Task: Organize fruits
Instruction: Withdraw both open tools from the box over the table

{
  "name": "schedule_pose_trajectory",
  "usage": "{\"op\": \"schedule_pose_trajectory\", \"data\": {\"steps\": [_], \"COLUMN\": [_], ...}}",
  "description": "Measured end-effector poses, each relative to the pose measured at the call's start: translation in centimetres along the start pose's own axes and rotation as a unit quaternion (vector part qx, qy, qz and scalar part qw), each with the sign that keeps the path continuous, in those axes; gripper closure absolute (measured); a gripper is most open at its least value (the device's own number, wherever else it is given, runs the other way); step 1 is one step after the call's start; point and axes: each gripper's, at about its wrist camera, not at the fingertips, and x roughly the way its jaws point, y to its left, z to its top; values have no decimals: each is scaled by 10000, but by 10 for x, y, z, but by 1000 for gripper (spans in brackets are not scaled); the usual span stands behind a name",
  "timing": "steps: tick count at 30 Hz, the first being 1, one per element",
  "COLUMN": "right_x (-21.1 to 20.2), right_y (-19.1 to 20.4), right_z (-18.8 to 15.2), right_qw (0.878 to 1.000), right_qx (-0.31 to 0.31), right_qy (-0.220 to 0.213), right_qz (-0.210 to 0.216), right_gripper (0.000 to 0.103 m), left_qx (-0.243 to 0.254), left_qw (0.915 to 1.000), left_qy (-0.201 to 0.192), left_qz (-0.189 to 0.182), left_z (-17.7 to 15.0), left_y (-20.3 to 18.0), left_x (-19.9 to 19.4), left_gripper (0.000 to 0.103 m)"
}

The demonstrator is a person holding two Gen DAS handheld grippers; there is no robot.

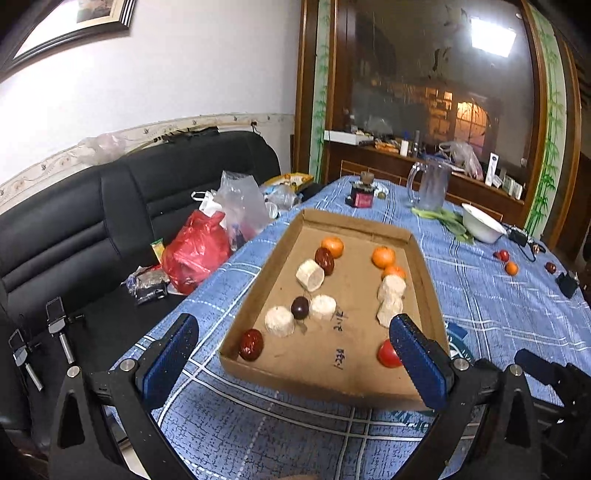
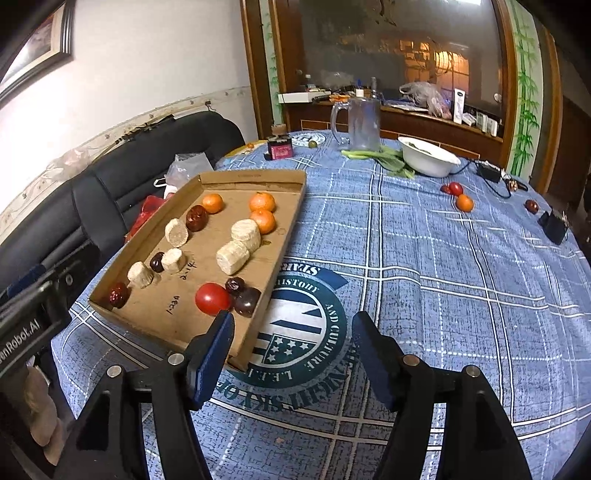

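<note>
Your left hand-held gripper (image 1: 291, 354) and right hand-held gripper (image 2: 293, 350) both stand apart, gripping nothing. The cardboard tray (image 2: 255, 177) sits on the desk (image 2: 443, 258) — oranges far, a tomato (image 2: 212, 298) near. A loose orange (image 2: 464, 202) lies far right, outside the tray.

**Clutter around the checked blue worktop**

A blue plaid cloth (image 2: 461, 266) with a round printed emblem (image 2: 306, 332) covers the worktop. At its far end a clear glass mug (image 2: 360, 122) stands upright, with leafy green stalks (image 2: 384, 157) lying just beside it and touching a white bowl (image 2: 428, 155). Left of the mug sits a small red-labelled box (image 2: 281, 148). A black adapter with its cable (image 2: 489, 171) lies right of the bowl. Off the worktop's left edge, a black leather sofa (image 1: 74, 206) carries a red plastic bag (image 1: 195, 251) and a clear plastic bag (image 1: 240, 203). A framed picture (image 1: 70, 26) hangs on the white wall, and a dark wooden cabinet (image 1: 424, 92) stands behind.
</note>
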Motion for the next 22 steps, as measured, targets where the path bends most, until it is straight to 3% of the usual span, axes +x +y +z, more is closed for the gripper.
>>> {"op": "schedule_pose_trajectory", "data": {"steps": [22], "right_x": [10], "right_y": [5], "right_z": [-4], "right_qw": [9998], "right_qx": [-70], "right_qy": [170], "right_qz": [19], "right_gripper": [30], "left_qx": [72], "left_qw": [9986], "left_qy": [518], "left_qz": [-73], "left_z": [-7], "left_y": [-7], "left_x": [17], "left_gripper": [0]}}
